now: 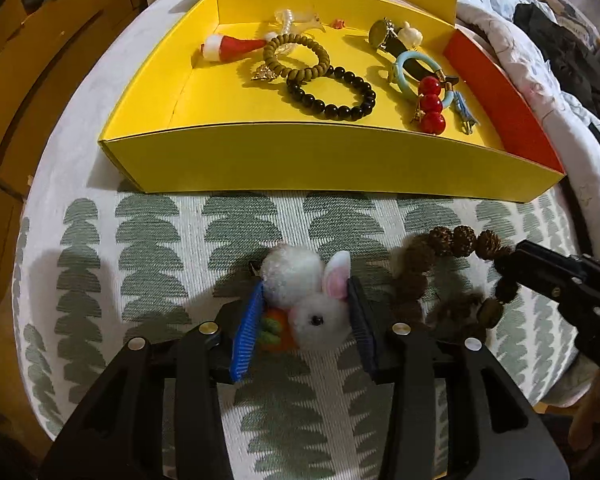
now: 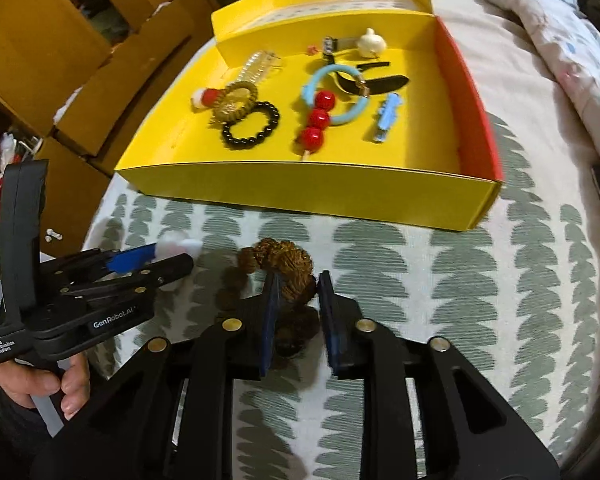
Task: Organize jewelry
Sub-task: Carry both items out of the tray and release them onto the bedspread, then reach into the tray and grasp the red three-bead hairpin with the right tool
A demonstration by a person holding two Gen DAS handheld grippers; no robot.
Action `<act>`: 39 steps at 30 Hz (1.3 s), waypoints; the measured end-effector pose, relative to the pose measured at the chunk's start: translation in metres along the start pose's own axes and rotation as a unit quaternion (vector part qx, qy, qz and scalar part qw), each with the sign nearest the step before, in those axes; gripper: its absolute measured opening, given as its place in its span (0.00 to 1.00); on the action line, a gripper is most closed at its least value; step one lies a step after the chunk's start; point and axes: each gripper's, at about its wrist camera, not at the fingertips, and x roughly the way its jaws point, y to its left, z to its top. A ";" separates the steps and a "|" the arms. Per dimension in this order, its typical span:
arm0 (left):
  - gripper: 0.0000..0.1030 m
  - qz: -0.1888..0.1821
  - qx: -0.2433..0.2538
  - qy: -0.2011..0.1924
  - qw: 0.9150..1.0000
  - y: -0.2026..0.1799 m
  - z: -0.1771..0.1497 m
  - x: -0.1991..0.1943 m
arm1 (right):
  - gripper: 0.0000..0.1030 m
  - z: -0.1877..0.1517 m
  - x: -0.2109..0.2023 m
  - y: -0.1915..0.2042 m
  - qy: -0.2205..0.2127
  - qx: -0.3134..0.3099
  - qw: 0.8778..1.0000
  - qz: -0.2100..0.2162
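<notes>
Care with the lift matters most now, since both hands hold soft or loose pieces that could snag or slip on the way to the yellow box (image 1: pixel 320 160). The left hand-held gripper (image 1: pixel 306 312) pinches the plush rabbit clip (image 1: pixel 306 300) between its blue pads (image 1: pixel 246 336), squeezing the white pompom body low on the patterned cloth (image 1: pixel 160 248); a firm hold on the body rather than the ear seems wise, as the fluff compresses and could slide out. The right hand-held gripper (image 2: pixel 298 304) is closed on the brown seed-bead bracelet (image 2: pixel 284 268), nipping one or two large beads while the remaining loop trails toward 9 o'clock on the cloth (whether the whole strand is off the surface I cannot tell). Raising that loop straight up before travelling toward 12 o'clock should keep the dangling beads from catching the box's front wall. Inside the box, the black bead bracelet (image 1: pixel 332 94), olive bead bracelet (image 1: pixel 296 60), red bead stick (image 1: pixel 430 106) and blue ring (image 1: pixel 420 76) already lie spread out, so the open yellow floor at roughly 11 o'clock in the left view looks like a good landing spot. Both tools point forward and slightly downward, side by side, the left gripped by a bare hand (image 2: pixel 40 388) at its handle.
</notes>
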 end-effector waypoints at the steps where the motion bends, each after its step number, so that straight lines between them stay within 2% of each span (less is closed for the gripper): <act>1: 0.43 0.001 0.001 -0.002 1.000 -0.001 0.000 0.000 | 0.25 0.000 -0.002 -0.002 -0.003 0.004 1.000 0.000; 3: 0.52 -0.006 0.004 -0.004 1.000 -0.002 0.000 -0.002 | 0.26 0.001 -0.004 -0.003 -0.007 0.002 1.000 -0.011; 4: 0.63 -0.007 0.006 -0.008 1.000 -0.002 0.000 -0.003 | 0.27 0.001 -0.006 -0.002 -0.010 0.001 1.000 -0.019; 5: 0.69 -0.005 0.007 -0.013 1.000 -0.002 0.000 -0.005 | 0.27 0.002 -0.010 -0.002 -0.018 0.000 1.000 -0.024; 7: 0.69 0.002 0.010 -0.020 1.000 -0.002 0.001 -0.008 | 0.28 0.004 -0.014 -0.003 -0.026 0.003 0.999 -0.020; 12: 0.70 -0.008 -0.004 -0.024 1.000 0.007 0.009 -0.016 | 0.33 0.014 -0.032 -0.005 -0.056 0.012 0.998 -0.007; 16: 0.77 -0.028 -0.009 -0.059 0.998 0.013 0.016 -0.037 | 0.36 0.028 -0.048 -0.007 -0.092 0.020 0.995 0.011; 21: 0.82 -0.057 -0.022 -0.086 0.994 0.025 0.034 -0.050 | 0.52 0.053 -0.054 -0.016 -0.117 0.041 0.992 0.025; 26: 0.82 -0.082 -0.044 -0.083 0.992 0.033 0.061 -0.050 | 0.54 0.078 -0.044 -0.013 -0.117 0.039 0.992 0.028; 30: 0.82 -0.082 -0.046 -0.088 0.992 0.038 0.082 -0.049 | 0.54 0.096 -0.023 -0.007 -0.099 0.032 0.994 0.031; 39: 0.82 -0.091 -0.051 -0.070 0.992 0.048 0.108 -0.033 | 0.54 0.103 0.015 -0.007 -0.065 0.030 0.997 0.026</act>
